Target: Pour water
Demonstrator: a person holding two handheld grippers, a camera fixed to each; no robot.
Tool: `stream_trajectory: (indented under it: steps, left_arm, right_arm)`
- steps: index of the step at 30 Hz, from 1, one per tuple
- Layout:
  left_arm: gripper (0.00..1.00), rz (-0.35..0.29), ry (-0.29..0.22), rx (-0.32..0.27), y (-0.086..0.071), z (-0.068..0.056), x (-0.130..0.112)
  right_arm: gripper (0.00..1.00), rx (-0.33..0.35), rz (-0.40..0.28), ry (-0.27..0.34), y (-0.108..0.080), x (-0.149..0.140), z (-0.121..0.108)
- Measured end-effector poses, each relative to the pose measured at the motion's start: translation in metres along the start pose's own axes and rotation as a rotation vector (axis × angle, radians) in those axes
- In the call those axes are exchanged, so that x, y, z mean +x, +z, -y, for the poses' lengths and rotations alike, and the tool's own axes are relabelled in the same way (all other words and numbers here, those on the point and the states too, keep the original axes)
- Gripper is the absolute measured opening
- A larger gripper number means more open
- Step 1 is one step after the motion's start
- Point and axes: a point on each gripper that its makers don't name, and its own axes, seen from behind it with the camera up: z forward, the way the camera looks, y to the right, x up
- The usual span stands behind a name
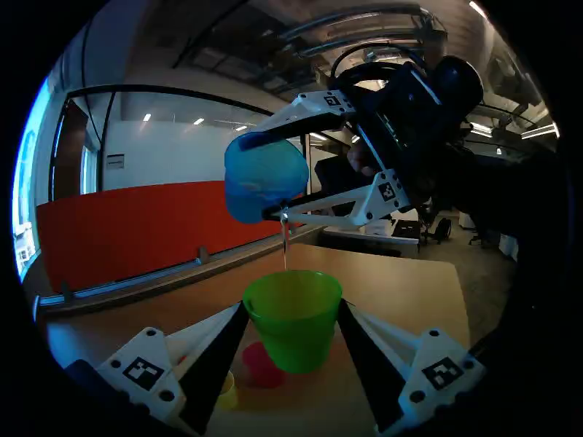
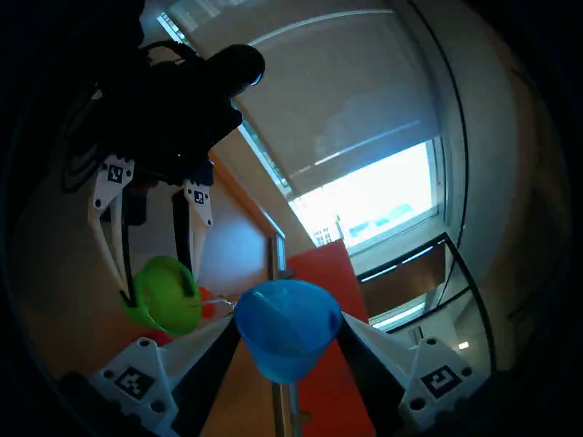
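**Pour underway: blue cup [image 1: 259, 175] over green cup [image 1: 293, 331]**

L gripper [image 1: 291, 307], bottom centre of left gripper view, sits level w/ jaws clamped on the green cup, held upright above the worktop [image 1: 408, 284]. R gripper [image 1: 264, 178], upper centre, is rolled over w/ jaws gripping the tilted blue cup. A thin stream [image 1: 284, 247] drops into the green cup.
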Motion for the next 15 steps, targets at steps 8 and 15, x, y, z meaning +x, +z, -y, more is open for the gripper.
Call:
stream_trajectory:
  steps: [8,15]
  left_arm:
    - [0.87,-0.001,0.000,0.002,0.0001,0.0010,0.0008]
    - [0.87,-0.003,-0.003,0.002,-0.0002,0.0015,0.0012]
  right_arm:
    - [0.91,-0.004,0.000,-0.014,-0.0005,0.0015,-0.0013]
    - [0.91,-0.005,0.001,-0.023,-0.0007,0.0012,-0.0008]
